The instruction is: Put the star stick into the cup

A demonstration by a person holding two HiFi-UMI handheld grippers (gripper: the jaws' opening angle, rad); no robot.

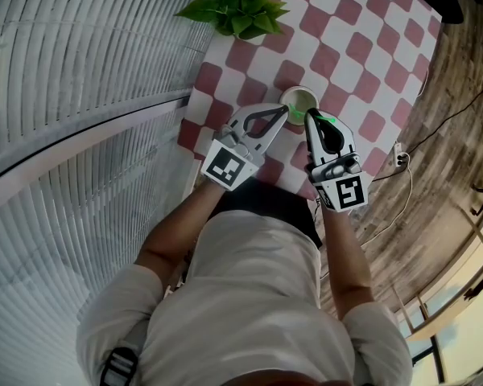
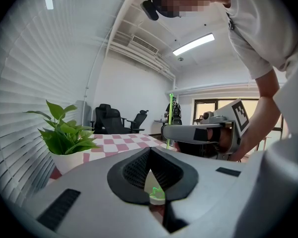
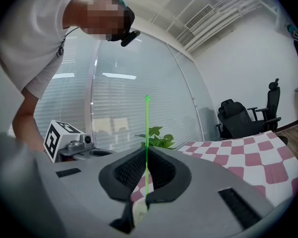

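Stick (image 3: 147, 133): stands upright, pinched low on its shaft in my right gripper (image 3: 146, 152), jaws pressed together on it. I hold it vertical so the lower end can drop straight into the cup (image 1: 300, 89), which sits just under and ahead of those jaws. The gripper lies level, so the stick crosses it squarely (a good posture for a plain lowering move). My judgement: the insertion is at or near the cup's mouth. How deep the lower end sits, I can't see.

Looks: very thin, straight, bright green, with a small bead-like tip on top. A green, star-like shape shows through the gap of my left gripper (image 1: 286, 112) against the pale cup. It is likely the star end, low at the mouth.

Left gripper: tips closed together right at the cup's near rim, probably to steady it. Whether they nip the wall I can't tell.

Outward: checked cloth (image 1: 346, 47), red and white, under the cup. Potted plant (image 1: 237, 6) at the far edge, well apart from the cup.
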